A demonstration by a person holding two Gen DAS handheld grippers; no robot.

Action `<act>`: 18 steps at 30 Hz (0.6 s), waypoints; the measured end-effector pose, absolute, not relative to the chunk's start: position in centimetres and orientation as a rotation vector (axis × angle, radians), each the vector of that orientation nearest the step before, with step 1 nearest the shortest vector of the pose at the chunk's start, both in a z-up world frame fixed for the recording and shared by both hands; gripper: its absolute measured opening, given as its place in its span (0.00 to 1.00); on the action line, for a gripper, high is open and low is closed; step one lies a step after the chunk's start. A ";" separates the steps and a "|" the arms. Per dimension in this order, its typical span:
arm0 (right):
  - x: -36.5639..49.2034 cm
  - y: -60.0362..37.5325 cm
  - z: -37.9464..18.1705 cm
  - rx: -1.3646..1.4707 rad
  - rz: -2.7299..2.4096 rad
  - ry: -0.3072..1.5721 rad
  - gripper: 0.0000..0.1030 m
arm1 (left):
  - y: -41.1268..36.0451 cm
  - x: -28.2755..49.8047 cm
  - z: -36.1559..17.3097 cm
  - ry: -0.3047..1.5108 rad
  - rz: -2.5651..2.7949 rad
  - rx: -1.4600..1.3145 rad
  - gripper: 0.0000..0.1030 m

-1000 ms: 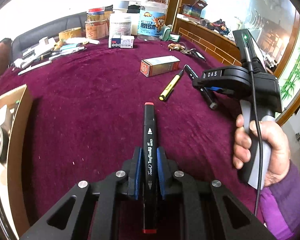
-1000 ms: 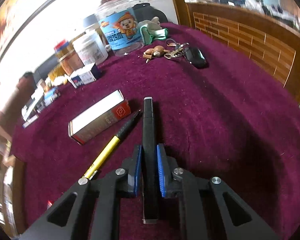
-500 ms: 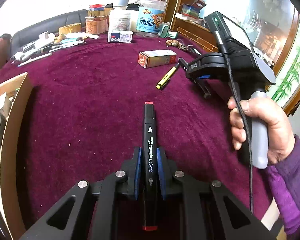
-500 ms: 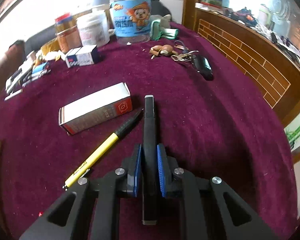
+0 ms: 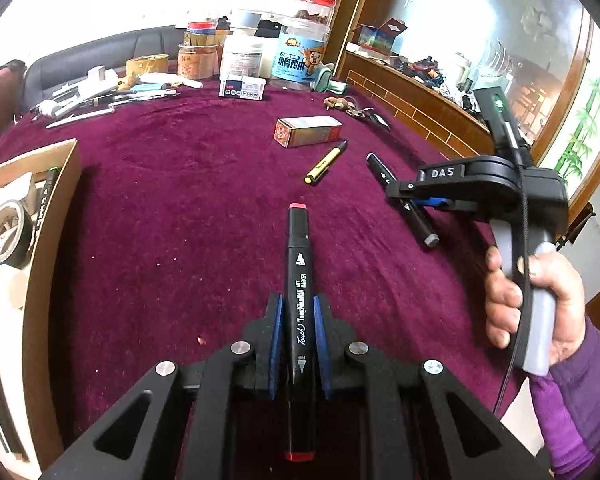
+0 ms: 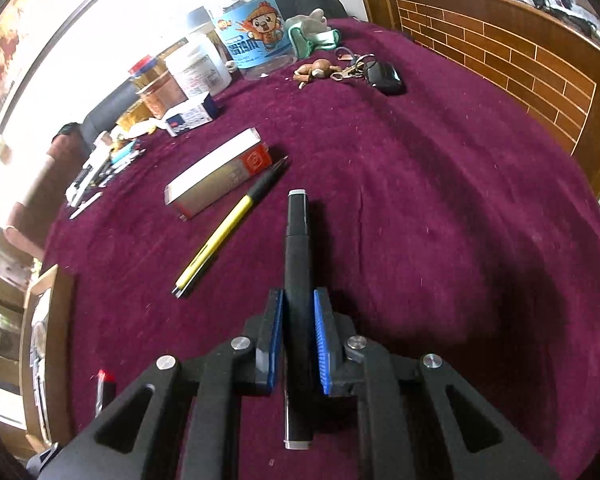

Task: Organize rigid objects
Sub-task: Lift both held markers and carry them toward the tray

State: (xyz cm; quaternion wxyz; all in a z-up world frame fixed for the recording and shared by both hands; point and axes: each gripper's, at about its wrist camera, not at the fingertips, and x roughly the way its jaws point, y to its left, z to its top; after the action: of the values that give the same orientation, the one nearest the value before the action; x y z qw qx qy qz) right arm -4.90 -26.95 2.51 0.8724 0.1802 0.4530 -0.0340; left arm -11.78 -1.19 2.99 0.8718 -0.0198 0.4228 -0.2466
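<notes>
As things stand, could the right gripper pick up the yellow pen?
Probably not yet: the right gripper is shut on a grey-capped marker, so its jaws are full, though the yellow pen lies unobstructed nearby.

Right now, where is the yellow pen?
The yellow pen lies on the maroon cloth, free of both tools, just in front of the small orange-ended box; in the right wrist view it is left of the held marker.

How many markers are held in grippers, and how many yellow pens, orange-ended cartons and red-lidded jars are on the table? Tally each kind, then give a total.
Held markers: 2, red-capped marker and grey-capped marker
Yellow pens: 1
Orange-ended cartons: 1
Red-lidded jars: 2, tall jar and short jar
Total: 6
</notes>
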 end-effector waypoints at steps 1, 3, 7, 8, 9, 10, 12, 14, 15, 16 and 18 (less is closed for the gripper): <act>-5.4 -26.7 2.6 0.384 -0.058 0.945 0.14 | -1.1 -12.0 3.2 0.880 -0.518 -0.041 0.14; -6.0 -26.1 2.8 0.389 -0.037 0.941 0.14 | -1.1 -12.3 3.6 0.870 -0.525 -0.037 0.14; -7.1 -24.5 3.5 0.380 0.002 0.930 0.14 | -0.7 -13.0 4.3 0.848 -0.529 -0.033 0.14; -7.3 -24.0 3.6 0.379 0.015 0.930 0.14 | -0.5 -13.2 4.4 0.844 -0.529 -0.032 0.14; -7.5 -23.5 3.7 0.377 0.024 0.929 0.14 | -0.4 -13.4 4.6 0.842 -0.529 -0.035 0.14; -7.6 -23.1 3.9 0.373 0.031 0.928 0.14 | -0.1 -13.6 4.7 0.838 -0.528 -0.037 0.14; -7.8 -22.3 4.1 0.358 0.039 0.924 0.14 | 0.2 -13.8 4.9 0.832 -0.522 -0.037 0.14; -8.1 -21.4 4.4 0.334 0.046 0.919 0.14 | 0.7 -14.1 5.1 0.825 -0.511 -0.038 0.14; -8.2 -20.8 4.6 0.323 0.052 0.917 0.14 | 0.9 -14.3 5.1 0.822 -0.508 -0.040 0.14; -8.3 -20.5 4.8 0.316 0.058 0.916 0.14 | 1.2 -14.4 5.2 0.818 -0.504 -0.044 0.14; -8.5 -19.7 5.1 0.303 0.070 0.913 0.14 | 1.8 -14.5 5.3 0.813 -0.498 -0.055 0.14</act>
State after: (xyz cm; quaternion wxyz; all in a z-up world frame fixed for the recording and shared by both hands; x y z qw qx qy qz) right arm -8.53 -19.70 5.13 0.8861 0.1455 0.4388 0.0335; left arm -14.54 1.80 5.30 0.8882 -0.0263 0.3913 -0.2395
